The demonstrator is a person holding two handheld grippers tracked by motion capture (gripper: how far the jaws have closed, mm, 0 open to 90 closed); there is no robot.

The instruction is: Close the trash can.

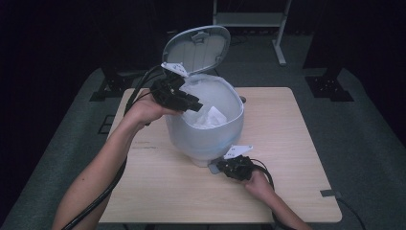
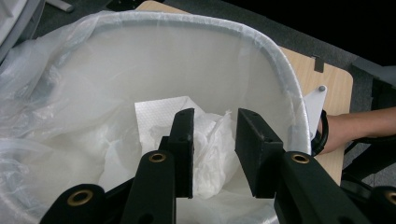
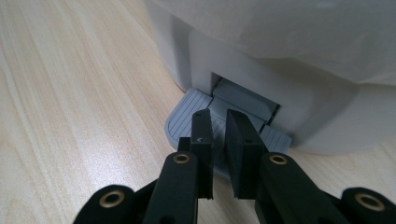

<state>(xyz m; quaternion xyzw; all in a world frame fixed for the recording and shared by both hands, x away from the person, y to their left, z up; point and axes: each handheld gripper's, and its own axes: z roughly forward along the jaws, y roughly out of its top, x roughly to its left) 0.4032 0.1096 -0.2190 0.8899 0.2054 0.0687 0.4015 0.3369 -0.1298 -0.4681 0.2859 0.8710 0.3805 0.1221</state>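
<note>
Paper towel [image 2: 205, 140] in bin [image 1: 203, 143]; left gripper [image 1: 184, 101] over it, fingers apart; right gripper [image 1: 225, 166] fingers together on pedal [image 3: 196, 119].

Matt plastic bin [image 1: 206, 139]; crumpled paper towel [image 2: 187, 135]; wood-grain table [image 1: 287, 143].

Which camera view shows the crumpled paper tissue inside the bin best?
The left gripper view: the paper tissue lies large on the liner, just beyond the tool's jaws. The high view shows it small inside the bin.
</note>
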